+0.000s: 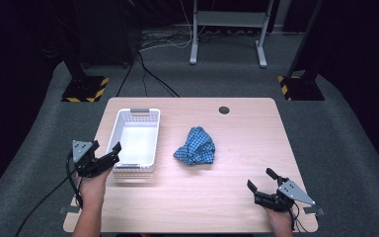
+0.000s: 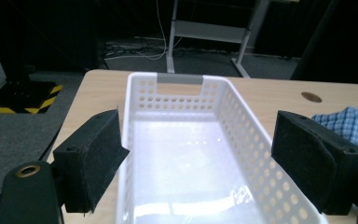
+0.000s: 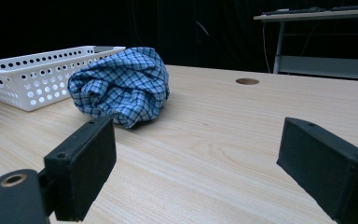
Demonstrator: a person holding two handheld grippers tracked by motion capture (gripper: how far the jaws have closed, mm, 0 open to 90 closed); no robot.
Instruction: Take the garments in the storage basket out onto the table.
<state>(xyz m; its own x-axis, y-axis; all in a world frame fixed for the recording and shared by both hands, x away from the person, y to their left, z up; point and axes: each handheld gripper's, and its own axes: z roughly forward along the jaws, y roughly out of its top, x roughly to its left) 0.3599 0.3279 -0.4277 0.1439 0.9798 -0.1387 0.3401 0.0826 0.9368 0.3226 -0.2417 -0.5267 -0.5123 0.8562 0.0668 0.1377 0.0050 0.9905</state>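
Observation:
A crumpled blue checked cloth (image 1: 195,145) lies bunched near the middle of the wooden table (image 1: 237,197). To its left stands an empty white perforated basket (image 1: 134,138). My left gripper (image 1: 109,154) hovers at the basket's near left corner, jaws open, looking along the basket (image 2: 186,154) with the cloth (image 2: 349,126) at the right edge. My right gripper (image 1: 262,180) is open near the table's front right, apart from the cloth (image 3: 121,86), which lies ahead and to the left of its jaws. The basket (image 3: 37,74) sits beyond.
A round cable hole (image 1: 224,109) is in the table's far edge. Behind the table are a metal stand frame (image 1: 227,29), floor cables (image 1: 153,74) and yellow-black striped bases (image 1: 85,89). Bare wood lies between the cloth and my right gripper.

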